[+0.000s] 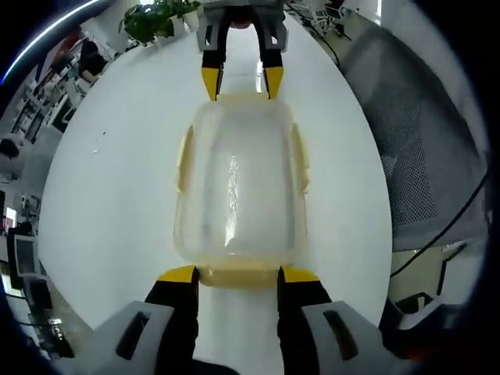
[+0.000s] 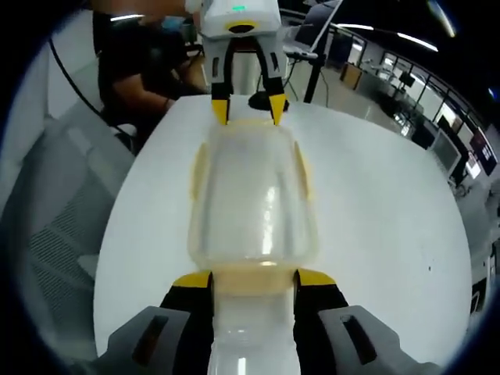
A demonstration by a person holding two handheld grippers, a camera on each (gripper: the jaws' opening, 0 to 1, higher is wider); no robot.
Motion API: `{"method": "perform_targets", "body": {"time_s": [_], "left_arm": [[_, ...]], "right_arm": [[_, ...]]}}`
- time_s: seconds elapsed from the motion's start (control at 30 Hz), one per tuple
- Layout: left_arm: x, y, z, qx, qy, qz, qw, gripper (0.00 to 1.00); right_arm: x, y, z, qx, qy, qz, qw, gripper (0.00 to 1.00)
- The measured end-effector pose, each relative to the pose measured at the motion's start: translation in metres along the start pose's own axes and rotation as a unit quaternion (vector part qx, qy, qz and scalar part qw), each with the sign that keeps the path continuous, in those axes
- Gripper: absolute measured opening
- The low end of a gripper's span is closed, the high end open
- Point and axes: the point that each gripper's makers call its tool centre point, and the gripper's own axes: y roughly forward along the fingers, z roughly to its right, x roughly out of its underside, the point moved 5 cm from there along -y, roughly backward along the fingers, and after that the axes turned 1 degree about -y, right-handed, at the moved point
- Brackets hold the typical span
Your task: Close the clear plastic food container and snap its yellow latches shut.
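Two grippers meet over one clear plastic food container (image 1: 238,183) that sits in the middle of a round white bench (image 1: 109,195). In the left gripper view, the left gripper (image 1: 237,275) comes up from 6 o'clock with its yellow-tipped fingers (image 1: 178,275) spread wide, one on each side of the near yellow latch (image 1: 238,276). The tips look like they touch the box end, but the view is too soft to be sure. At 12 o'clock the right gripper (image 1: 241,82) faces back, its fingers spread at the far end of the box. The lid (image 1: 234,168) lies flat on top, and long yellow latches (image 1: 299,160) run down both sides. A green plant (image 1: 156,19) stands at 11 o'clock, and a grey mesh chair (image 1: 414,148) is at 3 o'clock. In the right gripper view, the right gripper (image 2: 254,279) is at 6 o'clock, fingers spread around its own end latch (image 2: 254,280), and the left gripper (image 2: 246,109) is at 12 o'clock. A person (image 2: 133,74) in dark clothes sits at 11 o'clock.
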Motion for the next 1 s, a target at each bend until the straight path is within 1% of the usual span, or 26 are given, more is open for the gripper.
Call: {"method": "perform_targets", "body": {"time_s": [0.13, 0.33, 0.67, 0.83, 1.0], "left_arm": [[-0.012, -0.006, -0.003, -0.005, 0.009, 0.003, 0.9999, 0.38], [-0.027, -0.009, -0.007, -0.007, 0.015, 0.01, 0.9998, 0.38], [-0.052, -0.008, -0.01, -0.01, 0.024, 0.025, 0.9994, 0.38], [-0.068, -0.007, -0.008, -0.009, 0.024, 0.041, 0.9988, 0.38], [-0.083, -0.002, -0.005, -0.006, 0.027, 0.048, 0.9984, 0.38]], "right_arm": [[0.004, -0.01, 0.002, 0.008, 0.002, 0.0, 1.0, 0.38], [0.011, -0.025, 0.003, 0.018, 0.001, 0.0, 0.9998, 0.38], [0.025, -0.05, 0.004, 0.032, 0.001, -0.004, 0.9995, 0.38], [0.036, -0.065, 0.002, 0.032, 0.0, -0.007, 0.9994, 0.38], [0.048, -0.074, -0.002, 0.03, 0.003, -0.014, 0.9994, 0.38]]}}
